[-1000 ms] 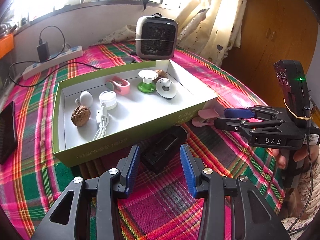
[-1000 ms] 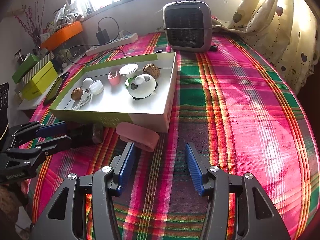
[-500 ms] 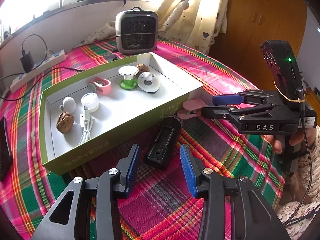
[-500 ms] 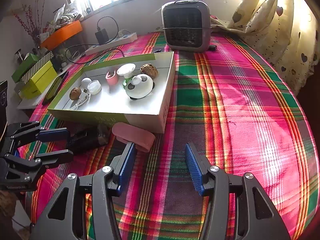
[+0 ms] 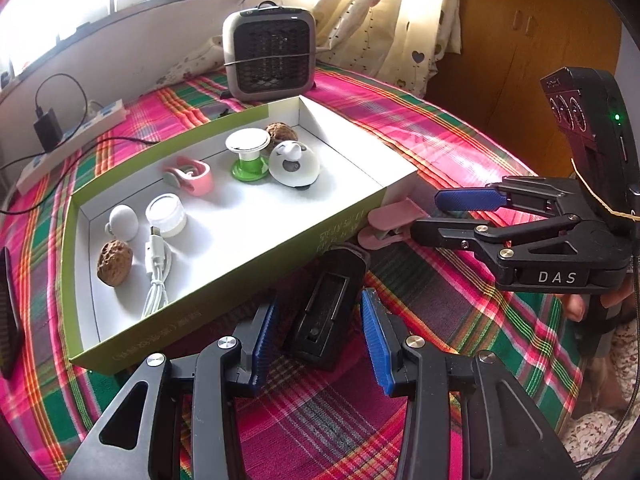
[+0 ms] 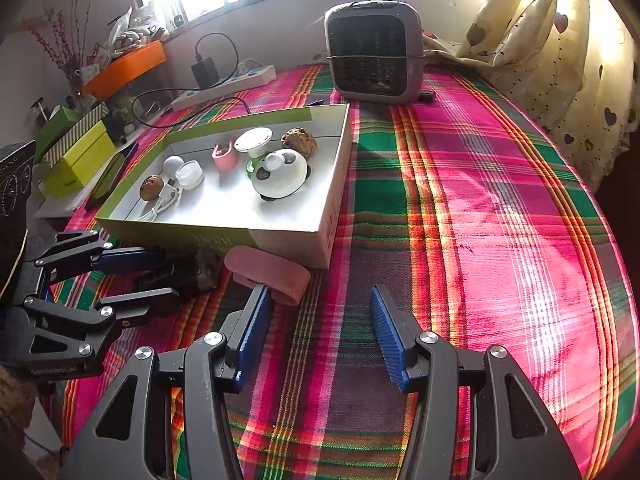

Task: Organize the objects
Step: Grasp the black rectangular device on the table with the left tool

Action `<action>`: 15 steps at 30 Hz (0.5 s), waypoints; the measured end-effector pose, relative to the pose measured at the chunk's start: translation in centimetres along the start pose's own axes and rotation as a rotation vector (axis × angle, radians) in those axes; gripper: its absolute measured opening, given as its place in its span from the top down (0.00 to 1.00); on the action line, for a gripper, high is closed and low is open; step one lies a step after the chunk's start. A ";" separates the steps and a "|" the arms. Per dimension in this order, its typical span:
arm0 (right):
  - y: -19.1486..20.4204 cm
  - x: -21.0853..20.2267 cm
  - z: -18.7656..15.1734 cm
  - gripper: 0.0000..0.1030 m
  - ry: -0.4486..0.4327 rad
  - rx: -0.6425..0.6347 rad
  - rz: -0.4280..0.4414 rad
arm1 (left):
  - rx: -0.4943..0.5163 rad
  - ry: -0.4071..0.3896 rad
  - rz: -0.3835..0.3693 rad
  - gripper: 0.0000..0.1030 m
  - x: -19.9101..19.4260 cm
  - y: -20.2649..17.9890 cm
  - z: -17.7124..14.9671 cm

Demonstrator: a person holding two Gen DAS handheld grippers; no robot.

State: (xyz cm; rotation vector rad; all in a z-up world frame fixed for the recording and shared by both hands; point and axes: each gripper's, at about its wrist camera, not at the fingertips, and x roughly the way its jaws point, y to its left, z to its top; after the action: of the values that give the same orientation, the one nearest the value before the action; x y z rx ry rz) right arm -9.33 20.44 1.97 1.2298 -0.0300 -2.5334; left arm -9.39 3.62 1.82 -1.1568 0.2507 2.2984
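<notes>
A green-sided cardboard tray on the plaid tablecloth holds walnuts, a pink clip, a white cable, a small white jar, a green-and-white spool and a panda-faced case. A black box-shaped device lies in front of the tray, between the fingers of my open left gripper. A pink clip lies at the tray's near corner. My right gripper is open and empty, its left finger just short of the pink clip; it also shows in the left wrist view.
A grey fan heater stands behind the tray. A white power strip with a charger lies at the back left. A dark phone and green boxes lie left of the tray. Curtains hang at the right.
My left gripper has moved forward so its open fingers now flank the black device. My right gripper has edged closer to the pink clip.
</notes>
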 end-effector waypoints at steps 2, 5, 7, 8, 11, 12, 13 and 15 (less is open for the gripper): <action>0.1 0.0 0.0 0.49 0.001 -0.005 0.005 | -0.002 0.004 0.001 0.67 0.1 0.0 -0.2; 0.2 0.1 0.1 0.49 0.000 -0.015 0.009 | -0.022 0.000 0.004 0.68 -0.1 0.1 -0.5; 0.3 0.2 0.1 0.49 0.001 -0.017 0.017 | -0.037 -0.003 0.007 0.70 -0.2 0.1 -0.7; 0.3 0.2 0.1 0.49 0.002 -0.019 0.028 | -0.038 -0.006 0.012 0.71 -0.2 0.1 -0.9; 0.7 0.3 0.1 0.49 0.008 -0.041 0.060 | -0.048 -0.008 0.021 0.74 -0.5 0.2 -1.2; 0.9 0.4 0.1 0.49 0.010 -0.049 0.064 | -0.057 -0.009 0.020 0.74 -0.6 0.3 -1.3; 1.1 0.5 0.2 0.49 0.011 -0.057 0.071 | -0.067 -0.010 0.020 0.75 -0.7 0.5 -1.4; 1.3 0.6 0.3 0.49 0.008 -0.070 0.081 | -0.078 -0.012 0.021 0.75 -0.9 0.8 -1.6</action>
State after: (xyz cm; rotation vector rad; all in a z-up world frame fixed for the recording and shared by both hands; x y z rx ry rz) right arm -9.54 18.96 1.97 1.1872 0.0099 -2.4394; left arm -8.29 1.99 1.44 -1.1837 0.1714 2.3516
